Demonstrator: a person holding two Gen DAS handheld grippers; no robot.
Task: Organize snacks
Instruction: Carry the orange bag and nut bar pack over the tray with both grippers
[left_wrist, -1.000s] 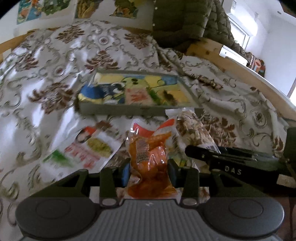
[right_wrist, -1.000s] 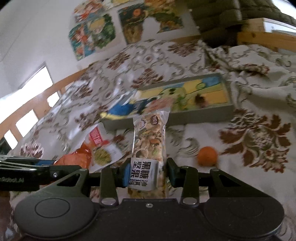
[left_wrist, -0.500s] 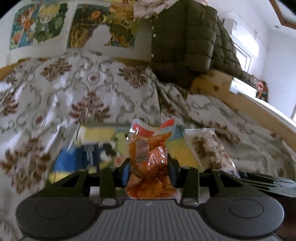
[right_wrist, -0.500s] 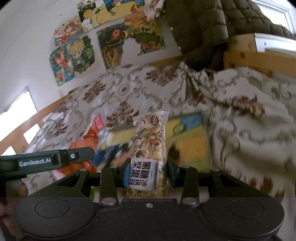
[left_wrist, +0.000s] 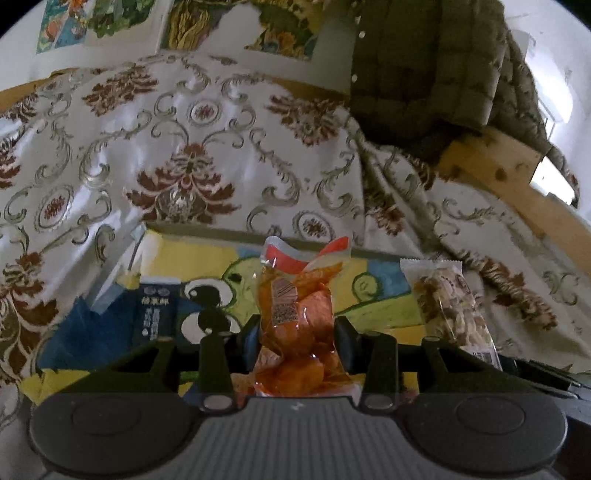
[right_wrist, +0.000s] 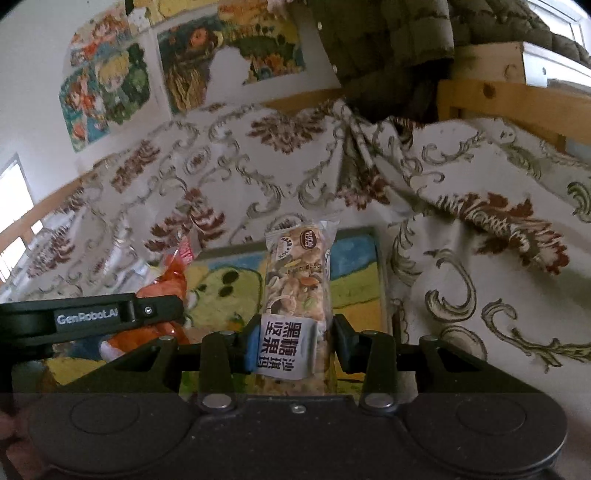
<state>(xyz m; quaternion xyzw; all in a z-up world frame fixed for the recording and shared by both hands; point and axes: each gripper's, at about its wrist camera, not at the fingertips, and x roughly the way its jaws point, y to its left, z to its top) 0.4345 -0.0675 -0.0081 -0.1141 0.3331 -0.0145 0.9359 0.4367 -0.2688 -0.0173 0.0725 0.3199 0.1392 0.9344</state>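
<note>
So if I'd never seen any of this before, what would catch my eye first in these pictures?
Probably the two snacks held up close to the cameras: a bright orange snack packet pinched in the left gripper, and a clear-wrapped nut bar with a white label in the right gripper. Both hang above a shallow tray lined with a yellow, green and blue cartoon picture, which lies on a glossy white cloth with brown flourishes.

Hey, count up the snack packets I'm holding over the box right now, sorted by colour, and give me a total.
Orange packet: 1, in the left gripper
Pale nut bar: 1, in the right gripper
Total: 2, both held above the cartoon box
</note>
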